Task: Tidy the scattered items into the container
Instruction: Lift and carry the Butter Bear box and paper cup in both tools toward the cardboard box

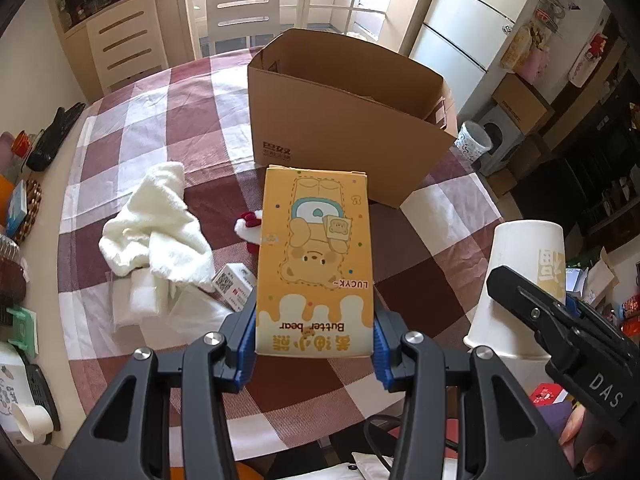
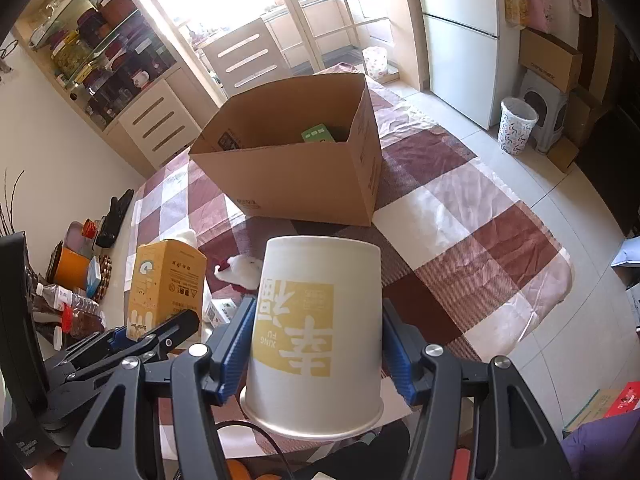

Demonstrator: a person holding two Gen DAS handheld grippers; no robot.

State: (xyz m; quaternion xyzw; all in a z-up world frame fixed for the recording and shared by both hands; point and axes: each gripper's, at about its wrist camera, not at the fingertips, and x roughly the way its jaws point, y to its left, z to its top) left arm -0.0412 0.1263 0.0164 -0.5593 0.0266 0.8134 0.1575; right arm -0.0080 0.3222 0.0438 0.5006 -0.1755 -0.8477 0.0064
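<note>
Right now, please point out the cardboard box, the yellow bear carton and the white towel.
cardboard box [image 2: 280,184]: right wrist view, its near outer wall.
yellow bear carton [image 1: 316,248]: left wrist view, its printed front face.
white towel [image 1: 156,220]: left wrist view, its crumpled middle.

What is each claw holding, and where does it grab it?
Left gripper clamps the yellow Butter bear box by its side edges near one end. Right gripper squeezes the paper cup's sides, near the rim.

Each black hand-held gripper [image 1: 315,344] has ribbed blue pads [image 2: 232,356], silver screws and white "DAS" lettering.
</note>
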